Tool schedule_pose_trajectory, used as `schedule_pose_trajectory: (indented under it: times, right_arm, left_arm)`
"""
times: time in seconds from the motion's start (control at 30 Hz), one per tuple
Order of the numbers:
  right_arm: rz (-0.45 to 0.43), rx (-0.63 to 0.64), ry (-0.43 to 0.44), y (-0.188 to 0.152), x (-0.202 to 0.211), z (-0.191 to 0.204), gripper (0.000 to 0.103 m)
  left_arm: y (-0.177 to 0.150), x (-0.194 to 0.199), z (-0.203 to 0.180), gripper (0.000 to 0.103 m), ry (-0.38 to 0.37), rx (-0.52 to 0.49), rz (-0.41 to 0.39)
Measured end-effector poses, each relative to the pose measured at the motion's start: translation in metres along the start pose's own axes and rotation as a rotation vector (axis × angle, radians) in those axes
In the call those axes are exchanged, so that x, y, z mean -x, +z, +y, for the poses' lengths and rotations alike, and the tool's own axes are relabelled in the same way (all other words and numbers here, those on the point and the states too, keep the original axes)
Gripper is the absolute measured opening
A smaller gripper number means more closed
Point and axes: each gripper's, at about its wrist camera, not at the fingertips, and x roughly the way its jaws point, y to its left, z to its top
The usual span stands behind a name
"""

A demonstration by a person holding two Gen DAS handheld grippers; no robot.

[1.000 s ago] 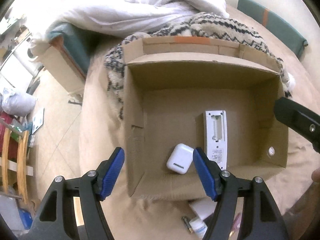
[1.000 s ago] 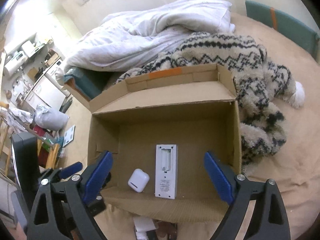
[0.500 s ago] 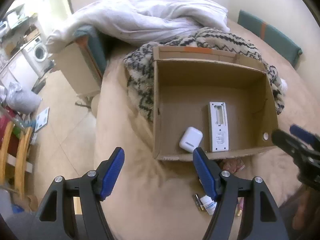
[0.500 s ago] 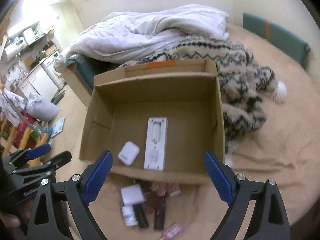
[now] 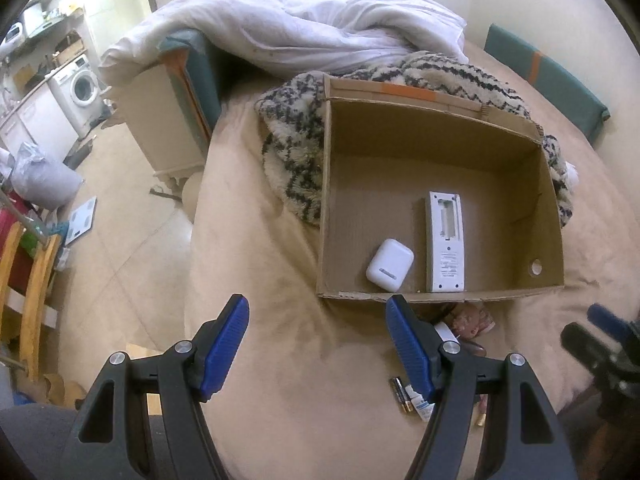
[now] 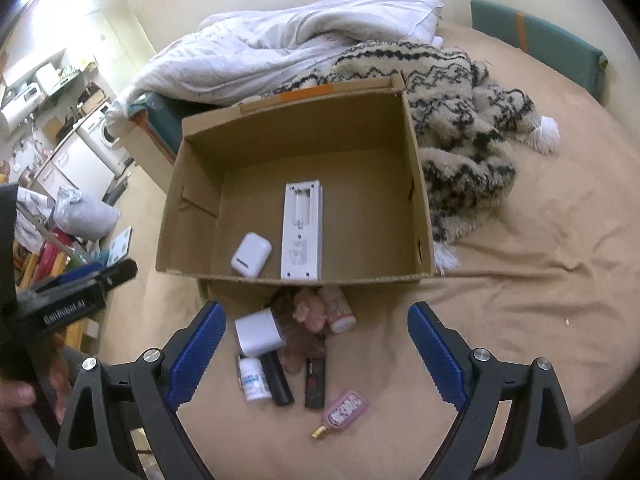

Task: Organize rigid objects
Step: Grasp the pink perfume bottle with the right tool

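Open brown cardboard box (image 6: 416, 208) on tan bedsheet (image 6: 520, 300): holds 1 white earbud case (image 6: 251, 255), 1 white remote (image 6: 302, 232). Small bottles, tubes clustered outside near wall. Patterned woolly blanket (image 6: 452, 120) beside. Left gripper (image 5: 316, 346), right gripper (image 6: 314, 346): jaws apart, empty.

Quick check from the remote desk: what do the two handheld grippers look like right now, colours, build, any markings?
Both match: black plastic frames with triangular cut-outs, silver pivot screws, and two fingers faced with ribbed blue pads. The left gripper shows this in its own view, the right gripper likewise. Seen from the right wrist view, the left gripper's side bears white lettering, seemingly "GenRobot.AI". No cables are visible.
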Motion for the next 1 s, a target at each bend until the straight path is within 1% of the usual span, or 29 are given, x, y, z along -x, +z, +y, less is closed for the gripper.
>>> schedule_pose_trajectory:
  times: [0.1,0.13,0.23,0.27,0.33,0.4,0.43,0.5,0.57,0.63,0.67,0.73,0.87,0.9,0.93,1.0]
  right_arm:
    - [0.020,0.025,-0.016,-0.002,-0.002,0.001,0.098]
    - [0.040,0.032,-0.018,-0.002,-0.003,0.001,0.098]
    - [0.117,0.054,0.019,-0.002,-0.007,-0.002,0.098]
    - [0.152,0.073,0.009,-0.003,-0.009,-0.004,0.098]
    - [0.224,0.122,-0.046,-0.003,-0.017,-0.006,0.098]
    - [0.318,0.171,-0.097,-0.007,-0.029,-0.009,0.098]
    - [0.383,0.193,-0.113,-0.012,-0.039,-0.010,0.098]
    - [0.499,0.225,-0.108,-0.024,-0.058,-0.010,0.098]
    - [0.570,0.270,-0.098,-0.037,-0.075,-0.006,0.098]
    - [0.622,0.334,-0.119,-0.048,-0.091,0.001,0.098]
    - [0.641,0.370,-0.125,-0.052,-0.098,0.005,0.098]
    - [0.660,0.422,-0.107,-0.058,-0.109,0.013,0.098]
    - [0.687,0.529,-0.103,-0.070,-0.125,0.028,0.098]
    - [0.696,0.548,-0.107,-0.072,-0.128,0.030,0.094]
    - [0.707,0.572,-0.111,-0.077,-0.130,0.032,0.088]
    - [0.710,0.597,-0.119,-0.084,-0.132,0.036,0.087]
  left_arm:
    - [-0.001,-0.002,-0.001,0.068,-0.004,0.003,0.008]
    - [-0.001,-0.003,-0.002,0.068,-0.004,0.003,0.014]
    - [0.002,-0.008,-0.001,0.068,-0.002,0.015,0.037]
    - [0.002,-0.008,0.001,0.068,-0.002,0.028,0.044]
    - [0.004,-0.010,0.005,0.068,-0.001,0.057,0.060]
    - [0.004,-0.009,0.010,0.068,-0.007,0.086,0.068]
    - [0.004,-0.008,0.011,0.068,-0.011,0.096,0.068]
    - [0.003,-0.006,0.013,0.068,-0.011,0.099,0.066]
    - [0.002,-0.007,0.014,0.068,-0.006,0.098,0.074]
    - [0.001,-0.011,0.017,0.068,-0.014,0.110,0.094]
    - [0.000,-0.012,0.018,0.068,-0.019,0.117,0.103]
    - [0.000,-0.014,0.019,0.068,-0.020,0.126,0.112]
    - [-0.001,-0.014,0.022,0.068,-0.017,0.129,0.110]
    - [-0.001,-0.014,0.022,0.068,-0.019,0.132,0.114]
    - [-0.001,-0.015,0.023,0.068,-0.021,0.135,0.117]
    - [-0.001,-0.017,0.024,0.068,-0.023,0.141,0.127]
